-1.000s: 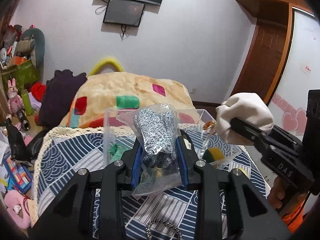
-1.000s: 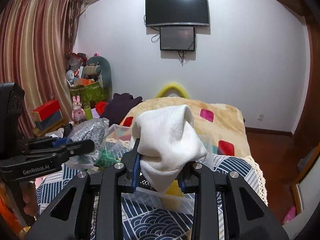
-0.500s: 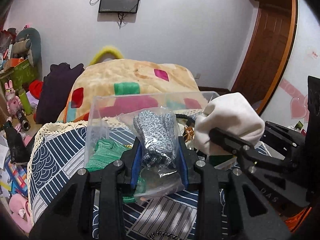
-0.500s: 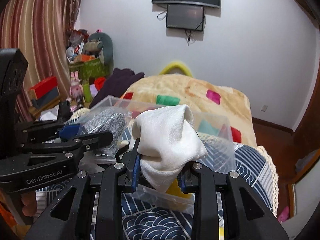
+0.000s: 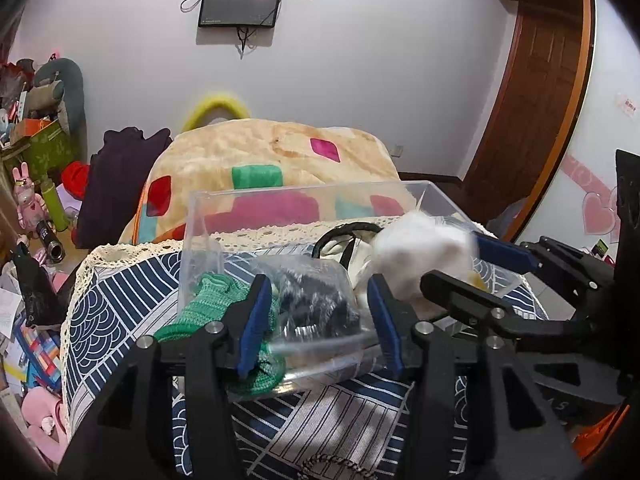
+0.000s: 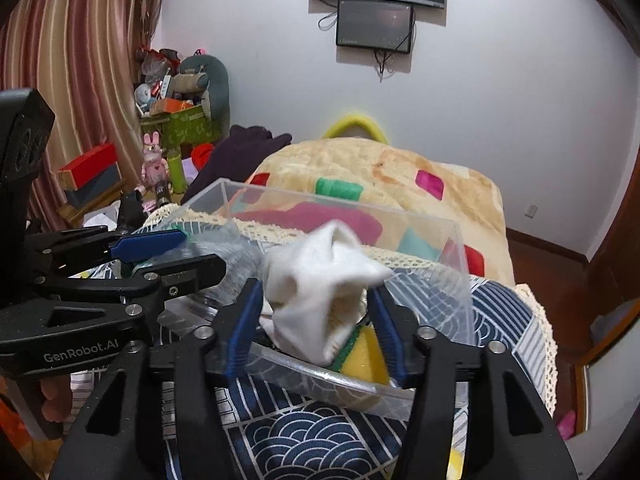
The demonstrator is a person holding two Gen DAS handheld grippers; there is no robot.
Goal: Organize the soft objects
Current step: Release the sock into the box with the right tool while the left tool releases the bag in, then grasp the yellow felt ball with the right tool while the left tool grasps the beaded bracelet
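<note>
Both grippers have dropped over the clear bin [image 5: 304, 196] and sprung apart, left gripper [image 5: 316, 312] releasing the bagged gloves [image 5: 320, 304] inside, right gripper [image 6: 314, 312] the white cloth [image 6: 320, 280], to sort them.

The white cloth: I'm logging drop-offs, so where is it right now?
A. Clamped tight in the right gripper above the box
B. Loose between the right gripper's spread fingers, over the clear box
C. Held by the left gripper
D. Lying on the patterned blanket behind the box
B: the white cloth sits blurred between the right gripper's spread jaws, over the clear box.
</note>
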